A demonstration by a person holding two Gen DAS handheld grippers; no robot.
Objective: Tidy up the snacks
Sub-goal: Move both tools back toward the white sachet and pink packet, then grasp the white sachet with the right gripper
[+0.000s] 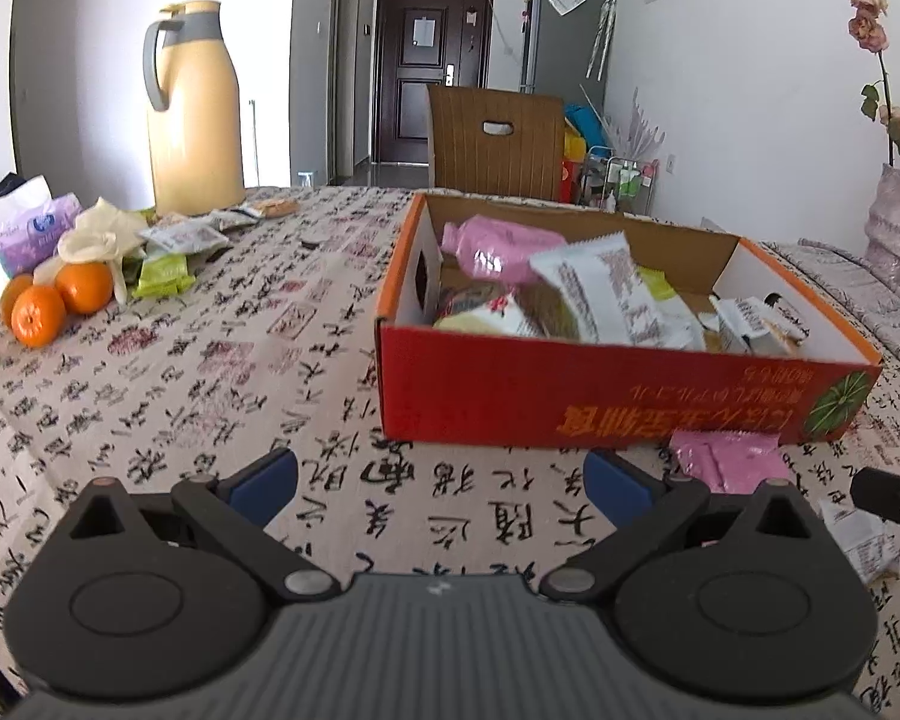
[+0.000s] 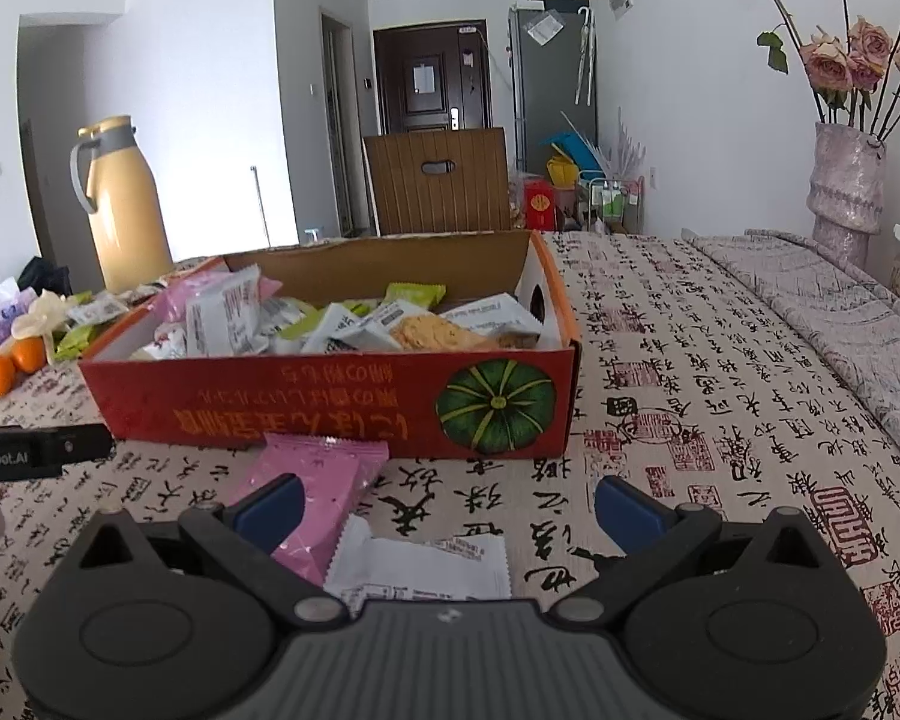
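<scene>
1. Both tools are wide open and hold nothing: the right gripper (image 2: 447,507) hangs low over the tablecloth (image 2: 720,396), and the left gripper (image 1: 441,483) does the same further left
2. Just under the right gripper lie a white packet (image 2: 426,567) and a pink packet (image 2: 315,492); they overlap a little, in front of the red box (image 2: 330,408)
3. Many snacks are already in the box, and more lie near the oranges (image 1: 60,300) and the yellow jug (image 1: 195,108)
4. Risk, I think: closing on the overlap can take two packets together, or the thin foil can slip out
5. Readable writing: "nRobot.AI" on the left tool in the right view; the box text is upside down and I cannot read it
</scene>
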